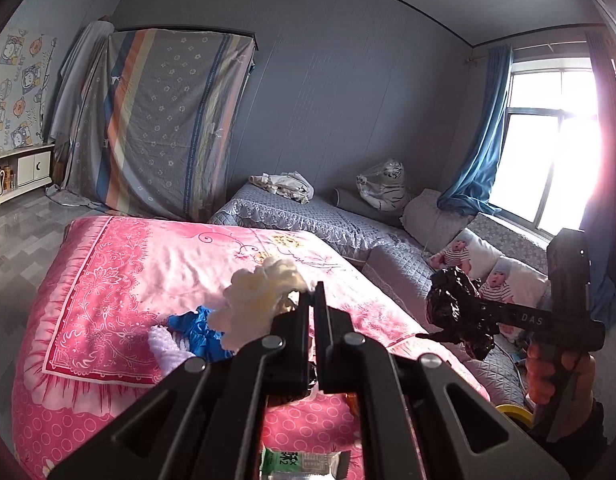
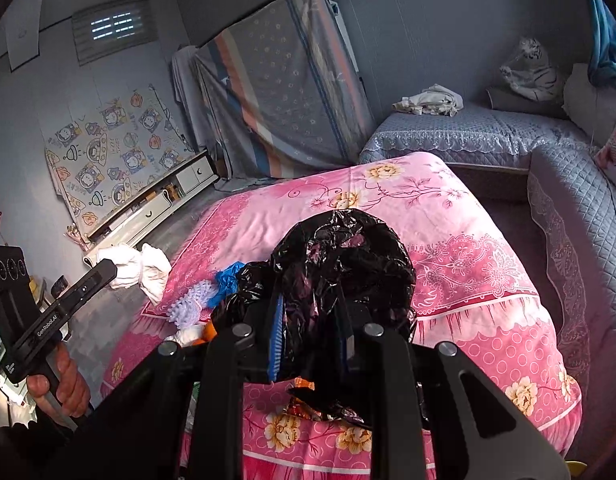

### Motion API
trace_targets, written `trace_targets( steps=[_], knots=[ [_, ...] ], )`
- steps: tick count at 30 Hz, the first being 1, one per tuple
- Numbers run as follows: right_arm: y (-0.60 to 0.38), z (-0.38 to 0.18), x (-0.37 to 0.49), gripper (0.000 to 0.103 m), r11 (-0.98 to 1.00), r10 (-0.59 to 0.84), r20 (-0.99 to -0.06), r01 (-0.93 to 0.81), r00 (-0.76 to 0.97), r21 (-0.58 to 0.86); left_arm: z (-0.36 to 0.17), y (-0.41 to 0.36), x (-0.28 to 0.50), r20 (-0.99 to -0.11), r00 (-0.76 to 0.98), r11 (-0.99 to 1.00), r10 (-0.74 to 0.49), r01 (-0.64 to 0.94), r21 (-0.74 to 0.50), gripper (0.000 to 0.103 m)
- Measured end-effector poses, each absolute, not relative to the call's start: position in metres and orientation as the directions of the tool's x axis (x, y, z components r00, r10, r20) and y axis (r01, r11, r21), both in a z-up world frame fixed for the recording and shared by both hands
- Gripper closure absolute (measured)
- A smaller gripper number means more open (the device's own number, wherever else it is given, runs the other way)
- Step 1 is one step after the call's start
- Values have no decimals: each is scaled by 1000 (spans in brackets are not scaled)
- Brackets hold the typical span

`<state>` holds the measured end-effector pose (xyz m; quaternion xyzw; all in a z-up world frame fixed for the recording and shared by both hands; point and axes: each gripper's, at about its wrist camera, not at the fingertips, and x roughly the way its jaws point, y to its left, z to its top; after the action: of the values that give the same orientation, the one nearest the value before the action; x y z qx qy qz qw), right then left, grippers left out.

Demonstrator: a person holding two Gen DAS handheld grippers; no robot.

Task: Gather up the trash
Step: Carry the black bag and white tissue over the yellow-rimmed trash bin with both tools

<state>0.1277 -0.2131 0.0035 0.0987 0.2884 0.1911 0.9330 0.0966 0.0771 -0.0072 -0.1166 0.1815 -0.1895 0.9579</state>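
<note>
My left gripper (image 1: 313, 294) is shut on a crumpled white paper wad (image 1: 260, 300), held above the pink floral quilt (image 1: 148, 264). In the right wrist view that left gripper (image 2: 108, 270) reaches in from the left with the paper wad (image 2: 142, 268) at its tip. My right gripper (image 2: 308, 312) is shut on a crumpled black plastic bag (image 2: 344, 272), also off the quilt (image 2: 468, 280). The left wrist view has this right gripper (image 1: 474, 314) and bag (image 1: 454, 306) at the right. A blue crumpled wrapper (image 1: 200, 332) and a lilac foam net (image 1: 168, 350) lie on the quilt.
A grey quilted sofa (image 1: 308, 212) wraps the far and right sides, with pillows (image 1: 496, 276) and a plush tiger (image 1: 384, 184). A snack wrapper (image 2: 308, 404) and a green-white packet (image 1: 300, 462) lie near the quilt's front edge. A low white cabinet (image 2: 156, 200) stands at the left wall.
</note>
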Motion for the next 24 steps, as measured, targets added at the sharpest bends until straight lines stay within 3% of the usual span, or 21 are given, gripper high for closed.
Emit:
trace_targets(
  steps=[12,24],
  knots=[
    [-271,48,41,84,924,327,-399,-200,857,327,10,7,86,-272,764,809,-585,528,-258,101],
    [-332,63,-66,84,950,114,-341,-2,933,311,12,-80,70,-277,595,654,-755,719,-236,101]
  ],
)
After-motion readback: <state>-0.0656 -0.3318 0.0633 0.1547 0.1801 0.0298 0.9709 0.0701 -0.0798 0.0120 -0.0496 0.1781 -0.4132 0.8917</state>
